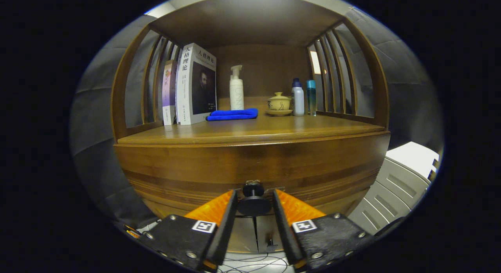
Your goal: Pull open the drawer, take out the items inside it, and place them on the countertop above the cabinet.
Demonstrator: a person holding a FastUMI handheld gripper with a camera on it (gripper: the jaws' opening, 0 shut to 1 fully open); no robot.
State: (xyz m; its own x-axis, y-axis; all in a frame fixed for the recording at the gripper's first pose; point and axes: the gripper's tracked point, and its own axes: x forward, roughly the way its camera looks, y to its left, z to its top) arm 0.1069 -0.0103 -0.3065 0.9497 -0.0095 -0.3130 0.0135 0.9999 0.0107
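A brown wooden cabinet fills the view, and its drawer front [188,167] lies flush with the cabinet. The drawer's dark round knob [254,204] sits between my fingers. My gripper [254,191] is shut on the knob, with a finger pressed against each side of its disc. The wooden countertop [297,130] runs just above the drawer front. What is inside the drawer is hidden.
On the countertop stand two books [195,85] at the left, a white pump bottle [236,89], a folded blue cloth [233,114], a lidded yellow cup on a saucer [278,103] and two small bottles [303,96]. Slatted wooden sides and a shelf roof enclose it. White furniture [403,179] stands to the right.
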